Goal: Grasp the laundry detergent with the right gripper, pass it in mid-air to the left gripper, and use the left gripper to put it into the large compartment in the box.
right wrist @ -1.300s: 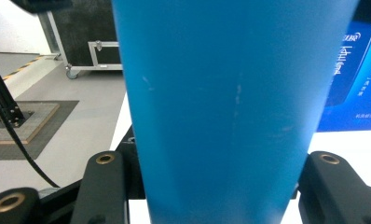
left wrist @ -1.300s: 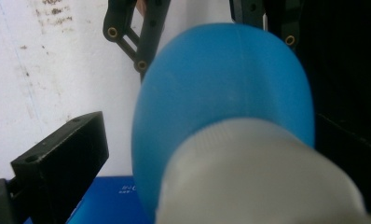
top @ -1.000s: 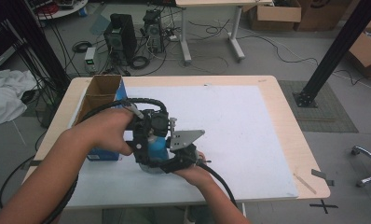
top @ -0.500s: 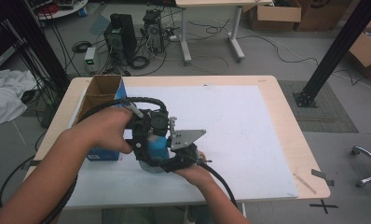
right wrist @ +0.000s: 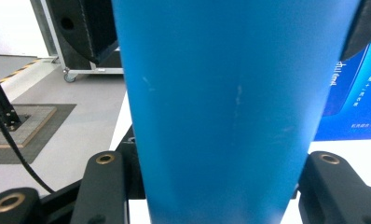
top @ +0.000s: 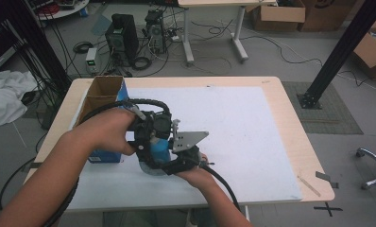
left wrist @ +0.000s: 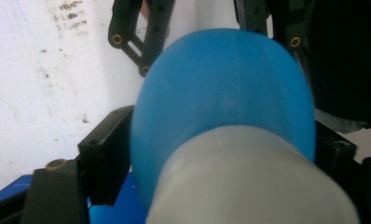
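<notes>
A blue bottle with a white cap stands on the white sheet, held from two sides. My left gripper comes down on it from above. In the left gripper view its jaws have just been closing, and its pads now press beside the white cap above the bottle's blue shoulder. My right gripper reaches in from the near side, shut on the bottle's body. Its black jaws also appear behind the bottle.
An open blue cardboard box stands at the table's left, just beside the bottle. The white sheet covers most of the wooden table. Cables trail off the near edge.
</notes>
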A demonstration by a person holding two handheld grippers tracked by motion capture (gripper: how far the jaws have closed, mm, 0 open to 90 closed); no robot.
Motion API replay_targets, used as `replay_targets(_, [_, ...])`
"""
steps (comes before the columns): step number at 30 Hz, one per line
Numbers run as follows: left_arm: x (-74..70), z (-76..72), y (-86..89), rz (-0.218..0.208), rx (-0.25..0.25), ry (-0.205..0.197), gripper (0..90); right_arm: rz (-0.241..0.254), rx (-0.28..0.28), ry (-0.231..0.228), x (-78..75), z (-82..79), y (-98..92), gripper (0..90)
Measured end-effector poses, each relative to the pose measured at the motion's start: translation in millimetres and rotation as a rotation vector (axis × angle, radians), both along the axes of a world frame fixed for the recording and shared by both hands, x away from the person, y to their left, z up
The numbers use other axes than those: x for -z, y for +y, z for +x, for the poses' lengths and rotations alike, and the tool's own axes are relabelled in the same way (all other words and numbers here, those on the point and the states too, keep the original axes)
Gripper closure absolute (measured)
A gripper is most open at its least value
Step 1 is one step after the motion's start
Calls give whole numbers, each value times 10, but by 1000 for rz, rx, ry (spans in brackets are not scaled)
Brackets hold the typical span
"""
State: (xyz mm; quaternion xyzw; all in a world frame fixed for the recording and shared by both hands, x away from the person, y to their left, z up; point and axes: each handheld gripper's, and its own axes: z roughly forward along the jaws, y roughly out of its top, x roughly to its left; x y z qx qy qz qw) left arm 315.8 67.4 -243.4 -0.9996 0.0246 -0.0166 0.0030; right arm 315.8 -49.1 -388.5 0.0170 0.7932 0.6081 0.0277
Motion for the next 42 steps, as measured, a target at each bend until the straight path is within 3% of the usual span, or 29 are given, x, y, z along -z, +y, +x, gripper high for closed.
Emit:
replay_targets(32, [32, 19, 16, 27, -16, 7, 373, -9, -3, 11, 35, 10, 32, 456])
replay_targets(42, [14, -36, -11, 46, -22, -37, 384, 1, -9, 9, 29, 2, 33, 452])
